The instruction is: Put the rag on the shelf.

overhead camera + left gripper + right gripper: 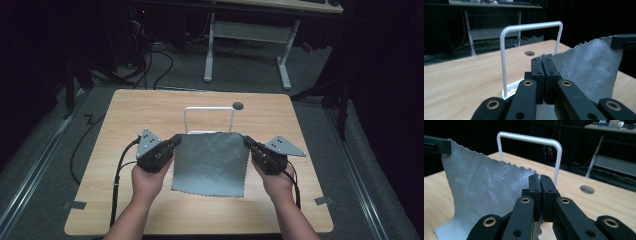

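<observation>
Both grippers, left [172,145] and right [248,143], pinching top corners of the cloth [212,162], fingers pressed tight. Cloth hanging just before the rack [209,119] on the bench [130,115]. Best lifted level, pulled flat, then laid over the bar.

Looks like a lab or recording room, kept dark. Shown by a wooden work table [130,110] standing alone on grey carpet [240,70], black curtains [385,100] on the sides, loose cables [150,65] on the floor, and a white-legged desk [285,60] behind with equipment.
</observation>
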`<action>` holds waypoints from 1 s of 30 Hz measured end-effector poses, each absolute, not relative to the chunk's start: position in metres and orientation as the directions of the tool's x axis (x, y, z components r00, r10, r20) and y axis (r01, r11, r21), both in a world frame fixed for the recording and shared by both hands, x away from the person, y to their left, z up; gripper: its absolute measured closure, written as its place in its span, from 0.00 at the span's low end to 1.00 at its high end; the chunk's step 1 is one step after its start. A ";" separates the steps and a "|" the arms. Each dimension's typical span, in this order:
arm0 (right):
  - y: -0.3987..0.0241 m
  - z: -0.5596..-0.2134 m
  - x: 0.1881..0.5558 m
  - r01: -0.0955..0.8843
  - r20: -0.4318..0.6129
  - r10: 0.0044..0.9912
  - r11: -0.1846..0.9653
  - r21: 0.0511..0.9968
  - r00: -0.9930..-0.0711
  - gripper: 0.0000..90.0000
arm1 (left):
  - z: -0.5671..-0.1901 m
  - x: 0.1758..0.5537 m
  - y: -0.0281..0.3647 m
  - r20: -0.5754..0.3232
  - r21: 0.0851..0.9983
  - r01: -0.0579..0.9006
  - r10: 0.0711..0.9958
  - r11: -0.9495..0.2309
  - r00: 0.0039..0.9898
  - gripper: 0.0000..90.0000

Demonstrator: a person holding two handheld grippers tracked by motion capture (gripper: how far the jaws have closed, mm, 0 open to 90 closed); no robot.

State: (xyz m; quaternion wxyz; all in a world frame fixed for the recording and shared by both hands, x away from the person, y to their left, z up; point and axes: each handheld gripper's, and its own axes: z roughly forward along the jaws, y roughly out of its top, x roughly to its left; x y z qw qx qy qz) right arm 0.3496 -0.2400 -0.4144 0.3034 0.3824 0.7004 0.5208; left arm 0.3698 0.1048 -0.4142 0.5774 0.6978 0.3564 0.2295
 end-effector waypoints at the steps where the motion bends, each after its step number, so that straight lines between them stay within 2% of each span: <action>1: -0.240 -0.411 0.350 0.215 -0.025 0.852 0.160 0.964 -0.522 0.99 | -0.411 0.371 0.104 -0.088 0.971 0.227 0.764 -0.079 0.640 1.00; 14: -0.242 -0.369 0.363 0.152 -0.033 0.864 0.126 0.980 -0.503 0.99 | -0.375 0.387 0.108 -0.051 0.987 0.150 0.788 -0.052 0.613 1.00; 24: -0.236 -0.344 0.369 0.097 -0.059 0.866 0.123 0.988 -0.497 0.99 | -0.347 0.393 0.107 0.011 0.994 0.077 0.797 -0.071 0.603 1.00; 30: -0.236 -0.335 0.381 0.104 -0.035 0.863 0.101 0.989 -0.504 0.99 | -0.349 0.411 0.107 0.004 0.993 0.096 0.806 -0.076 0.592 1.00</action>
